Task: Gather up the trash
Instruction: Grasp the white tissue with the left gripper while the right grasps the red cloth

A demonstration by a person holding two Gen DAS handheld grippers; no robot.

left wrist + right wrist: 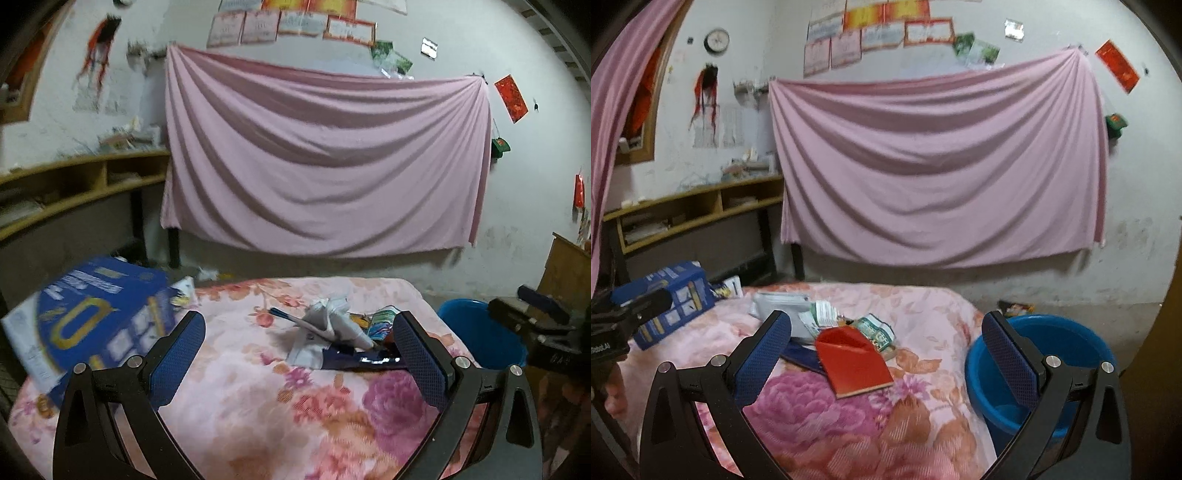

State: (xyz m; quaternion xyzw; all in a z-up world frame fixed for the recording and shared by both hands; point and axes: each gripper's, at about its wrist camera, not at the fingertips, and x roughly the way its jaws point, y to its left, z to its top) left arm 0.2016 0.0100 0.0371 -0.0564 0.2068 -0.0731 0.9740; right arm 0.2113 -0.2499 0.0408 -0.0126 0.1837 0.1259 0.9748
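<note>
A blue bucket [1045,365] stands on the floor just off the right edge of the tabletop, which is covered by a floral blanket [849,424]; what shows of the bucket's inside looks bare. The trash lies in a loose heap near the middle of the tabletop: a red envelope [853,363] tilted on top, a green-printed wrapper [877,332] behind it, crumpled white paper [328,321] and a dark blue strip [362,360] underneath. A blue carton [99,317] sits at the left edge. The left gripper [299,354] and right gripper [886,354] both hover above the blanket with jaws spread wide, holding nothing. Behind, a pink sheet [325,158] hangs on the white wall beside a wooden shelf [74,184].
</note>
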